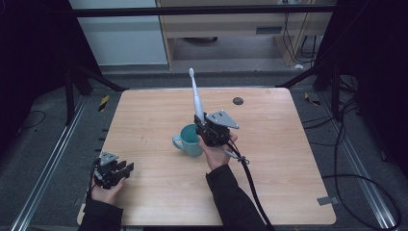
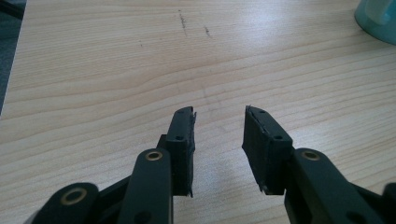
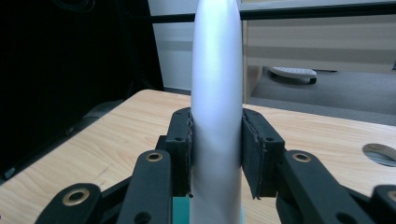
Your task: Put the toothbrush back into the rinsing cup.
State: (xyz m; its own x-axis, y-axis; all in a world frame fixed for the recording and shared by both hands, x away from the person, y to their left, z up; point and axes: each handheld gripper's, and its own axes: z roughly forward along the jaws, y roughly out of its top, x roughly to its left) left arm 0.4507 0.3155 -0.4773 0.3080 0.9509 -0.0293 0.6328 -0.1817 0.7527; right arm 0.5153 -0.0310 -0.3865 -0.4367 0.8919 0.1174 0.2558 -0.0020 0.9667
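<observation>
A white electric toothbrush [image 1: 196,98] stands nearly upright, its brush head at the top, above a teal mug [image 1: 189,140] at the table's middle. My right gripper [image 1: 199,120] is shut on the toothbrush's handle [image 3: 217,116], just over the mug's rim; a sliver of teal [image 3: 180,210] shows below the jaws. My left gripper [image 1: 126,167] rests low near the table's front left edge, held by a hand, with its jaws open and nothing between them [image 2: 218,140]. The mug's edge [image 2: 378,18] shows at the top right of the left gripper view.
The wooden table [image 1: 288,159] has a round dark cable hole [image 1: 237,101] at the back right. A black cable [image 1: 252,187] trails from the right gripper toward the front edge. Metal rails and dark floor surround the table.
</observation>
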